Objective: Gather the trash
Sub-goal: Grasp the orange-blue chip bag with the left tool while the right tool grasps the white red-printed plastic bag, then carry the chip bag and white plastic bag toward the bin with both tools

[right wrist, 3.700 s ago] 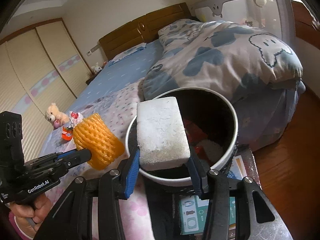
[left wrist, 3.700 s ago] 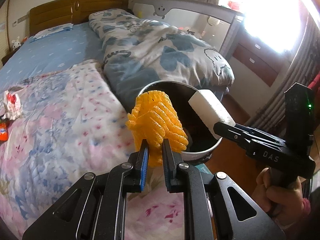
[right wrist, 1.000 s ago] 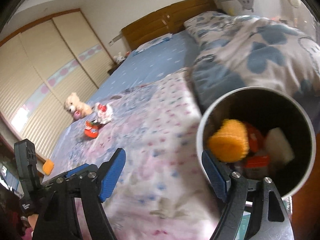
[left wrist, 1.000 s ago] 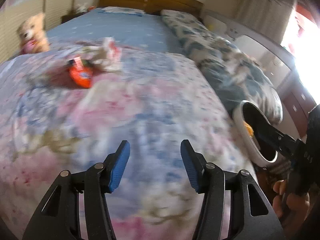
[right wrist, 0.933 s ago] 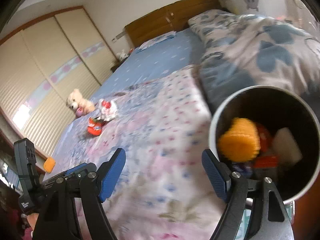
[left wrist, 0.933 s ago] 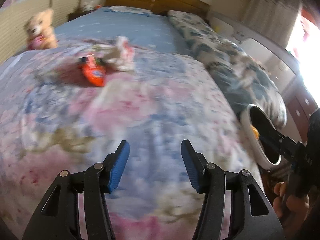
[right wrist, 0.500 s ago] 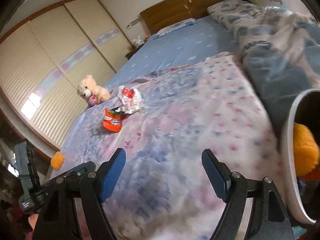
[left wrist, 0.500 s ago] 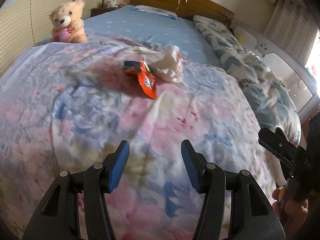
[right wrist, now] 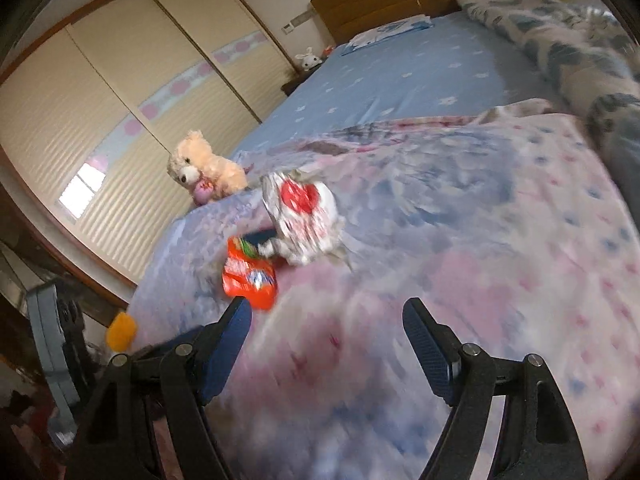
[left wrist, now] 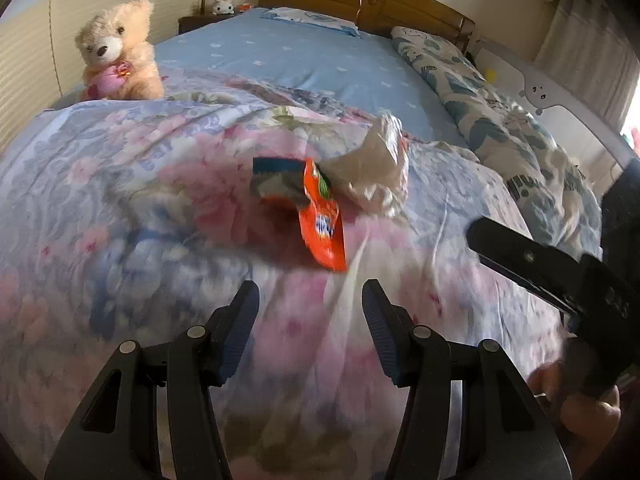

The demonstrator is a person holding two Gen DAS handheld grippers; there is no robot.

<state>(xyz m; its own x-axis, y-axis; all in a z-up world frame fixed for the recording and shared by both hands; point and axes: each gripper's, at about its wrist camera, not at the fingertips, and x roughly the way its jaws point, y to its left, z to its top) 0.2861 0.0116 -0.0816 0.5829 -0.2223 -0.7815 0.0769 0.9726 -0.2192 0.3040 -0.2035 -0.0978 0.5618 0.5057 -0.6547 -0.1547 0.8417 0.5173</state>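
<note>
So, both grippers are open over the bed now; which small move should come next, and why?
Probably ease the left gripper forward to the orange wrapper. It is open and empty, and the wrapper lies on the floral quilt just ahead of its fingers, nearest of the trash. The crumpled white wrapper touches it behind, so the open right gripper could take that one.

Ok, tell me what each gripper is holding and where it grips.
Nothing is held. The left gripper and right gripper are both open above the bed, short of the orange wrapper.

Soft daylight, motion blur over the bedding, fisheye-bent edges with dark corners
</note>
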